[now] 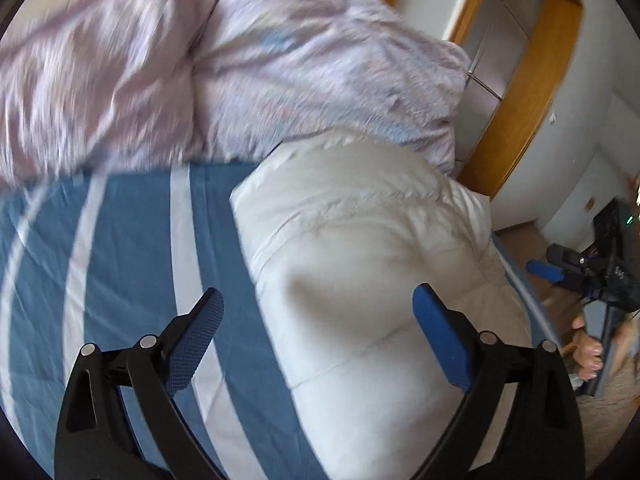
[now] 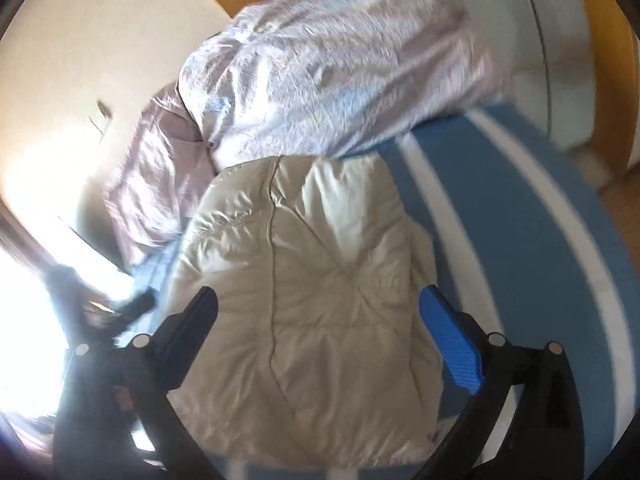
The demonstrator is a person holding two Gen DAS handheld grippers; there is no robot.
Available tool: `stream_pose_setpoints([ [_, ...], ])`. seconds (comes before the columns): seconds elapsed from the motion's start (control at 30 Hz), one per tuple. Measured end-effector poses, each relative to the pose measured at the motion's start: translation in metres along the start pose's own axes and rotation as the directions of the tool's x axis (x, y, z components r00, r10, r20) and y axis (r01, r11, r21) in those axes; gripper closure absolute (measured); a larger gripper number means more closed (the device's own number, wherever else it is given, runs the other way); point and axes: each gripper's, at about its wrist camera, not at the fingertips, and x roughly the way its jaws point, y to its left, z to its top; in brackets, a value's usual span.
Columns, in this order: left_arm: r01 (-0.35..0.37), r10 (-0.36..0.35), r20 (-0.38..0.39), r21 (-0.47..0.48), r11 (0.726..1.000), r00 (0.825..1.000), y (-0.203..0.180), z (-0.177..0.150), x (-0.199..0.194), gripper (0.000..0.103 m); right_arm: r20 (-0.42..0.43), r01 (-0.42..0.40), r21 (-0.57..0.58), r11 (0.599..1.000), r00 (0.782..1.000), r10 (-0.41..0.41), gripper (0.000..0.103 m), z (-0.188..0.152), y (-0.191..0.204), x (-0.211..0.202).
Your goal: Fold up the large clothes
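Folded cream jacket (image 2: 304, 300) lies flat on the striped bed (image 1: 132, 240), duvet (image 1: 240, 60) at twelve o'clock; both grippers' jaws spread, empty.

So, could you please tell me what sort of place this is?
Most likely a bedroom: a blue-and-white striped bed sheet carries a bunched lilac duvet and the cream puffer jacket, with a wood-framed wardrobe beside it.

Daylight floods in from the left of the right wrist view, washing out that side with glare. The pink duvet (image 1: 120, 60) is smeared by motion blur in both views. Fisheye curvature bends the edges, with dark corners.
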Motion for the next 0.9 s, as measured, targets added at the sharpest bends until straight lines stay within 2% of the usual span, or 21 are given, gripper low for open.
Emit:
stream_pose_setpoints([
  [0.1, 0.091, -0.102, -0.075, -0.139, 0.986, 0.992, 0.022, -0.003, 0.012, 0.007, -0.066, 0.018, 0.074, 0.997, 0.998, -0.013, 0.002, 0.007, -0.018, 0.013],
  [0.2, 0.177, -0.204, -0.099, -0.233, 0.956, 0.974, 0.031, -0.006, 0.021, 0.007, -0.129, -0.046, 0.145, 0.988, 0.99, 0.065, 0.002, 0.011, -0.033, 0.031],
  [0.37, 0.243, -0.285, -0.124, -0.273, 0.931, 0.951, 0.03, -0.004, 0.036, 0.003, -0.246, -0.055, 0.167, 0.984, 0.965, 0.095, 0.002, 0.014, -0.042, 0.066],
  [0.53, 0.297, -0.353, -0.133, -0.322, 0.899, 0.926, 0.038, -0.005, 0.047, 0.001, -0.313, -0.072, 0.15, 0.986, 0.943, 0.116, 0.002, 0.014, -0.044, 0.086],
  [0.67, 0.343, -0.415, -0.142, -0.361, 0.867, 0.899, 0.046, -0.009, 0.055, 0.001, -0.344, -0.106, 0.153, 0.983, 0.926, 0.154, 0.002, 0.015, -0.046, 0.097],
  [0.8, 0.368, -0.447, -0.152, -0.372, 0.852, 0.882, 0.051, -0.01, 0.056, 0.001, -0.366, -0.14, 0.145, 0.979, 0.912, 0.184, 0.002, 0.017, -0.044, 0.107],
  [0.9, 0.383, -0.467, -0.158, -0.381, 0.842, 0.87, 0.057, -0.011, 0.053, 0.001, -0.393, -0.159, 0.109, 0.981, 0.9, 0.189, 0.002, 0.015, -0.028, 0.113],
])
